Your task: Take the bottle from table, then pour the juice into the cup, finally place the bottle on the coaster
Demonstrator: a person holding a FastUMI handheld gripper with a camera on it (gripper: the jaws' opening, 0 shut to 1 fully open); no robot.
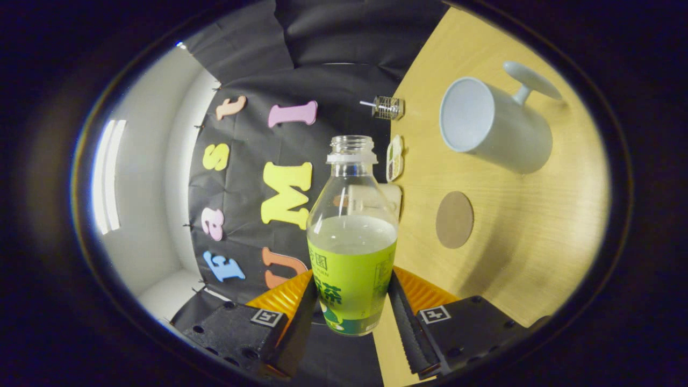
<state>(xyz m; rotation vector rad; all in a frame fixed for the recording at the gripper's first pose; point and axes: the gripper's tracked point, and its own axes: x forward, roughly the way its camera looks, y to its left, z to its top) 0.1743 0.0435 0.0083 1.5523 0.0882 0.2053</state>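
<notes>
My gripper point(352, 306) is shut on a clear uncapped bottle point(352, 236) with a green label, one finger pressing on each side of its lower body. The bottle is about half full of pale juice and stays in line with the fingers, while the whole view is rolled so the wooden table point(537, 226) stands on its side. A white cup point(492, 126) with a handle stands on that table, beyond the fingers, its open mouth facing the bottle's side. A round brown coaster point(454, 220) lies on the table between the cup and the gripper.
A small clear object with a metal pin point(386, 107) and a small pale tag point(394, 157) sit at the table's far edge by the black booth wall. A white room wall and a bright light strip lie past the cloth.
</notes>
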